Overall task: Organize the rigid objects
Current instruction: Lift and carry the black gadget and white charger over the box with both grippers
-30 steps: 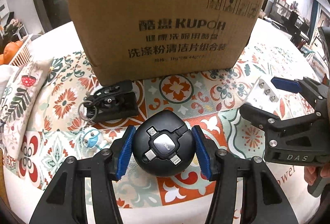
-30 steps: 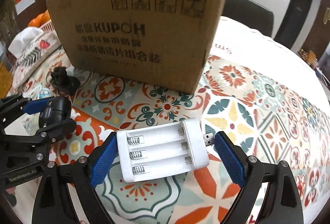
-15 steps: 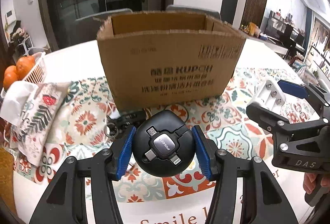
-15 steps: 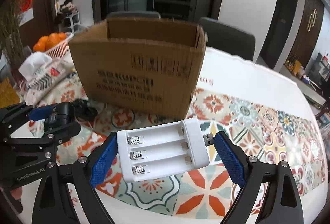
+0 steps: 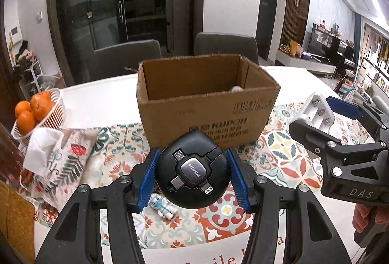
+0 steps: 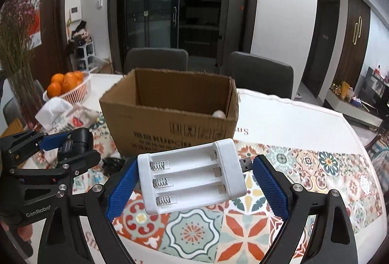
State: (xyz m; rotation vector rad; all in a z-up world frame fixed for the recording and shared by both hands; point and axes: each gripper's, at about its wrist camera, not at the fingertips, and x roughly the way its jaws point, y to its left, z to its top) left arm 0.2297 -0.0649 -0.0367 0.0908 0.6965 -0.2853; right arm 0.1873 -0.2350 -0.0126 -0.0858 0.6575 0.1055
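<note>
Holding one item apiece, both grippers hang above the table short of the cardboard box (image 5: 206,103). The left gripper (image 5: 193,176) is clamped on a round black cable reel (image 5: 193,170), and the right gripper (image 6: 194,181) grips a white battery charger (image 6: 192,178) by its ends, USB plug touching the right pad. By my reading the sorting is midway: a small white object (image 6: 218,114) already lies in the box's far right corner, two pieces are in the air, and a little figurine (image 5: 163,205) lies on the patterned cloth (image 5: 287,149) under the left gripper. A black object (image 6: 111,161) near the box front also waits. Compared with a second ago, both grippers have risen: the box then filled the view with only its front showing, now its open top and inside are visible.
</note>
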